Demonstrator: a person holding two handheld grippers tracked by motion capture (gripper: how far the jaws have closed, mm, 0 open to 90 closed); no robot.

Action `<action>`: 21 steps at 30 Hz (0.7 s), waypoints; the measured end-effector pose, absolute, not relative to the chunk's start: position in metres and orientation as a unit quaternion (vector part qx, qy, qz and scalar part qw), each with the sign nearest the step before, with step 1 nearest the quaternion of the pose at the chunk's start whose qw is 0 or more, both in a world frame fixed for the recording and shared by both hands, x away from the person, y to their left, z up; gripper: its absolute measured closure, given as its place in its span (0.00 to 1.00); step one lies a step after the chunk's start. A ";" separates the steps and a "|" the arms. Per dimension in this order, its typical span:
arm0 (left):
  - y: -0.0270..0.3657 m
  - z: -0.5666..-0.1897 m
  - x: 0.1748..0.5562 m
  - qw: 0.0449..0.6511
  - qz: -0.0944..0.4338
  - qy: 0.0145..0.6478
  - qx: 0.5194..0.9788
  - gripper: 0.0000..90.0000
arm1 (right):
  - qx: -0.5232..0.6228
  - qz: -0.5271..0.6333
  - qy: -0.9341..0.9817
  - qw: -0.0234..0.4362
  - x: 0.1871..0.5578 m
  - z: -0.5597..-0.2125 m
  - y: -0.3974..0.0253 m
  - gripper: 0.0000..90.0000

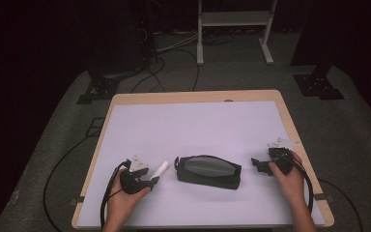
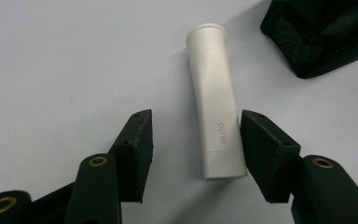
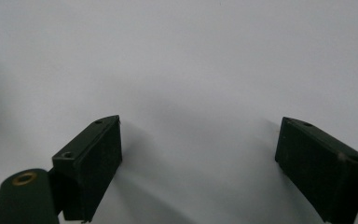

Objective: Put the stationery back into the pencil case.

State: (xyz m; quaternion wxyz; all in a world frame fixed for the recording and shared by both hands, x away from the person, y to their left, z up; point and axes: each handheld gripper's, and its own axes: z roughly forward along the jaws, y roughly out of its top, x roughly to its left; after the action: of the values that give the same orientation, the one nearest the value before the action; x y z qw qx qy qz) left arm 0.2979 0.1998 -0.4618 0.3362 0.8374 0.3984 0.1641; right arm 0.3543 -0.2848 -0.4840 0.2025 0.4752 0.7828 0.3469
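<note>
white tube [image 2: 216, 109] between left tongs [image 2: 196, 154]

The far half of the desk [image 1: 193, 121] lies bare from left edge to right edge, open for either hand. Along the near edge, a dark pouch [image 1: 207, 171] sits in the middle, with a white tube [image 1: 160, 169] just to its left. The left tongs [image 2: 196, 140] straddle that tube, jaws spread. Bare desk lies between the right tongs' [image 3: 198, 154] wide jaws.

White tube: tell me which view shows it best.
The left gripper view: the white tube lies close up between the open jaws, its GLOO lettering readable. The high view shows it small, between the left gripper and the black pouch.
</note>
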 end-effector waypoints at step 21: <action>0.180 -0.465 0.309 0.333 0.153 0.367 0.855 0.68 | 0.475 0.347 0.783 0.202 0.354 -0.484 -0.285 0.15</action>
State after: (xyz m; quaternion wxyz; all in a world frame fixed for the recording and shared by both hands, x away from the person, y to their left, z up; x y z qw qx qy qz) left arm 0.3091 0.1804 -0.4652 0.3329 0.8553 0.3667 0.1526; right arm 0.3544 -0.2849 -0.4840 0.2024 0.4752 0.7828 0.3471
